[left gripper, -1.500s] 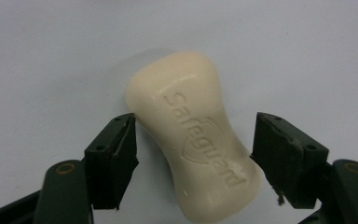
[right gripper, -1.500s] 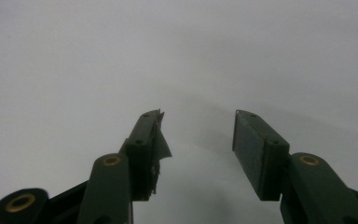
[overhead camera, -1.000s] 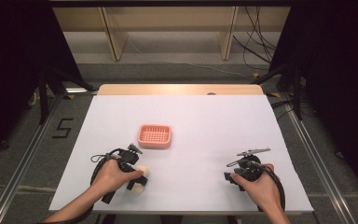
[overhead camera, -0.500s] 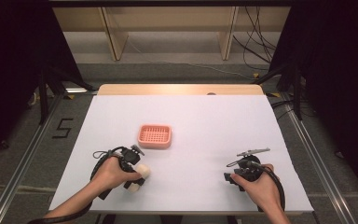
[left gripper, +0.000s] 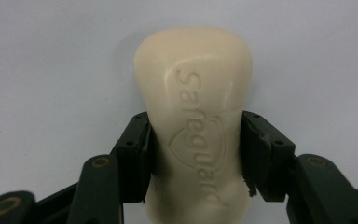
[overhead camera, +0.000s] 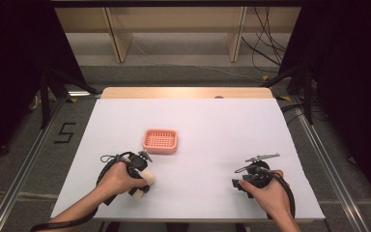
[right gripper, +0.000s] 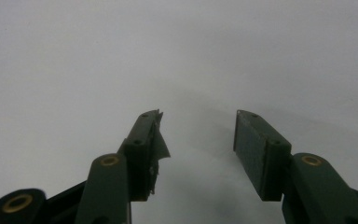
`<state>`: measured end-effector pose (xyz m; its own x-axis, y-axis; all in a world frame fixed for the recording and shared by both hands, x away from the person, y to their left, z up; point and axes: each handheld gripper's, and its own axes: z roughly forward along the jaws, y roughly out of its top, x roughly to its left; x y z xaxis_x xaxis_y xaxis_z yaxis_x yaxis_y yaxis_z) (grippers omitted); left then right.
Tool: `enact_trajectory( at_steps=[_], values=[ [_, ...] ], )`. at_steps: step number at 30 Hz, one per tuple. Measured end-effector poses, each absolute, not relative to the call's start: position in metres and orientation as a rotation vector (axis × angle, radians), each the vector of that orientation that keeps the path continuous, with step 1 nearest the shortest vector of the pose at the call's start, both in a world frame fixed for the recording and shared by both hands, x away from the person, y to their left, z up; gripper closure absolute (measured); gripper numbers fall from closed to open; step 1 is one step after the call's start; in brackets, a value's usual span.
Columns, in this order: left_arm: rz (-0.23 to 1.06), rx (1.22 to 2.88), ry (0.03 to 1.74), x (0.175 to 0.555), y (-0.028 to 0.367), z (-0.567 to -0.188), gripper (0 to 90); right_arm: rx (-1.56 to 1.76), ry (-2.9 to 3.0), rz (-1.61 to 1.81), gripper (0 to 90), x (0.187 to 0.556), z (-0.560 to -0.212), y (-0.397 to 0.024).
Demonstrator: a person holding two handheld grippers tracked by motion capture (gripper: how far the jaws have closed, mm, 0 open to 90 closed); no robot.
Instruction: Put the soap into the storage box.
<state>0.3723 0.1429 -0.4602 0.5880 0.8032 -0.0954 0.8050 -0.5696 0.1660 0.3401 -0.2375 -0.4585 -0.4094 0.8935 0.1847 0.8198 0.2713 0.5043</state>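
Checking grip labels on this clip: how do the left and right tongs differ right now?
The left tongs have just been closing and press both sides of a cream soap bar; the right tongs stand open with nothing between them. Both rest low over the white table.

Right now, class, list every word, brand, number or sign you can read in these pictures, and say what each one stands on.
"Safeguard", with a shield emblem pressed in beside it: on the cream soap bar between the left gripper fingers.
"5": black mark on the grey floor left of the table.
The pink basket bears no readable text.
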Motion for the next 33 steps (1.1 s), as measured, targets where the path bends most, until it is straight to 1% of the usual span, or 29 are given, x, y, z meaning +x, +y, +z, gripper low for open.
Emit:
enact_trajectory(
  at_steps=[3, 11, 16, 19, 24, 25, 33],
  values=[
    [-0.015, 2.661, 1.311, 0.374, 0.143, -0.459, 47.8, 1.625, 2.395, 0.817, 51.4, 0.340, -0.459, -0.238],
    [-0.016, 2.675, 1.286, 0.373, 0.144, -0.459, 48.4, 1.672, 2.387, 0.806, 50.9, 0.340, -0.459, -0.235],
    [-0.004, 2.696, 1.241, 0.373, 0.145, -0.457, 48.6, 1.644, 2.387, 0.813, 50.8, 0.341, -0.460, -0.236],
    [0.022, 2.723, 1.170, 0.374, 0.147, -0.455, 48.7, 1.665, 2.389, 0.804, 50.7, 0.340, -0.458, -0.235],
    [0.023, 2.742, 1.113, 0.375, 0.150, -0.453, 48.8, 1.649, 2.387, 0.797, 50.6, 0.341, -0.460, -0.236],
    [0.046, 2.736, 1.103, 0.375, 0.150, -0.452, 48.8, 1.649, 2.387, 0.800, 50.6, 0.341, -0.460, -0.236],
    [0.082, 2.768, 1.018, 0.377, 0.154, -0.446, 48.8, 1.621, 2.397, 0.828, 50.2, 0.341, -0.460, -0.237]
  ],
)
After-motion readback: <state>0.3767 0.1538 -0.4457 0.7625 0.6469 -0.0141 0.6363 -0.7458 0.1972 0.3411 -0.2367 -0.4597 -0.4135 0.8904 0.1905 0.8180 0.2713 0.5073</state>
